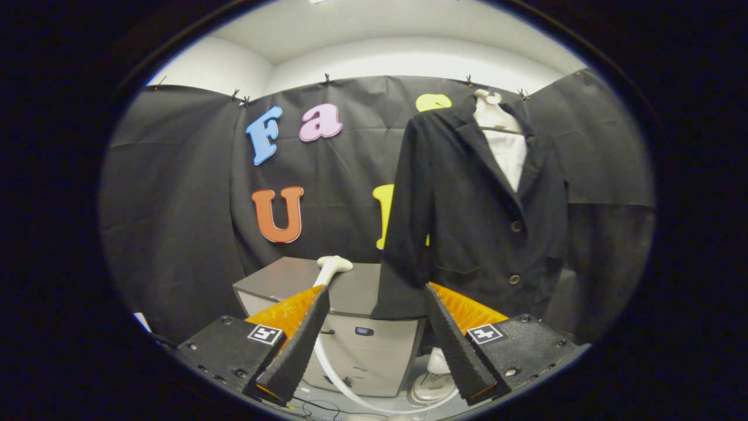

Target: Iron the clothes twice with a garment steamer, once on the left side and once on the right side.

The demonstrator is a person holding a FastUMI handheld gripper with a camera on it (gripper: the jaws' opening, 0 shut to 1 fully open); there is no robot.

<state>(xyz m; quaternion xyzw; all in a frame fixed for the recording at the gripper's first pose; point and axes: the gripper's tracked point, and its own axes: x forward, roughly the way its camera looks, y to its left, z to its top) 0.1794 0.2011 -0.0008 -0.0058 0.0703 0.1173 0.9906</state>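
A black jacket hangs upright on a white hanger over a white inner piece, beyond the fingers and to their right. The cream steamer head lies on top of a grey box, just past the left fingertip. Its white hose curves down in front of the box toward a white base on the floor. My gripper is open, with nothing between its fingers. The jacket's left sleeve hangs down behind the right fingertip.
The grey box carries a small dark button on its front panel. Dark cables trail across the floor beneath the fingers. Black cloth walls close the booth behind and on both sides.
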